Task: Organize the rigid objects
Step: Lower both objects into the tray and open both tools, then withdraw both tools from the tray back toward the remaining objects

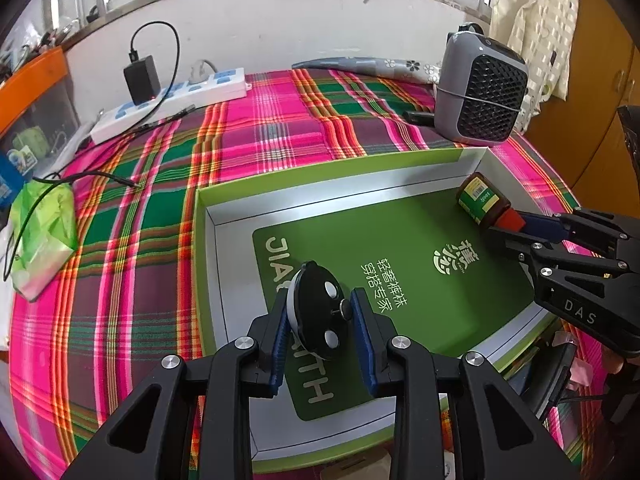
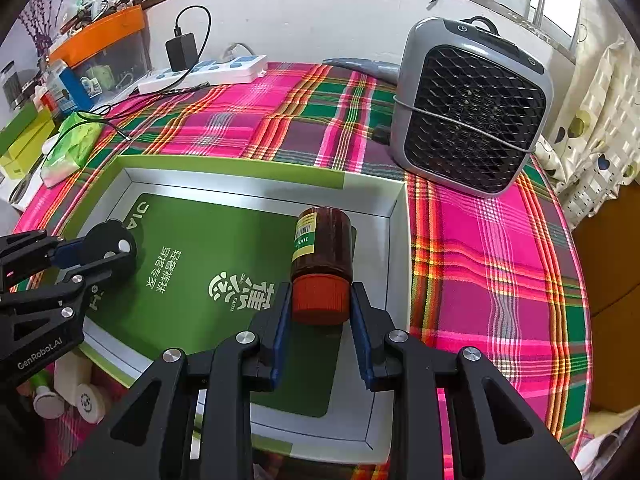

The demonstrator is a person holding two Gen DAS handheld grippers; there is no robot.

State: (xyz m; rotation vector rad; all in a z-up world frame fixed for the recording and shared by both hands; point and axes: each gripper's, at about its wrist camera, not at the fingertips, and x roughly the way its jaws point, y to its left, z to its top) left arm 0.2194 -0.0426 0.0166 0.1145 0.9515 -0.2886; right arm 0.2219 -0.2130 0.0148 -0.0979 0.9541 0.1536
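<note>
A: Bottle status? Brown, orange cap, green label.

B: Right gripper is clamped on it by the cap, both blue pads pressed on the cap sides. Bottle body points away from the fingers, tilted down over the box, at about 1 o'clock on the green insert, close to the far right corner. Can't tell if the base touches the insert.

A: Left side?

B: Left gripper holds a black round disc with two white dots and a small centre knob. Held edge-on, jaws narrow; left pad on the disc's back, right pad at the knob. It sits over the insert at about 8 o'clock, above the white lettering.

A: Anything else in the box?

B: Nothing that I can see besides those two, both in the grippers.

A: Surroundings?

B: Plaid cloth under the box. Grey fan heater at 2 o'clock, beside the far right corner. Power strip with a black adapter at 11 o'clock by the wall. Green bag at 9 o'clock, well apart from the box.
</note>
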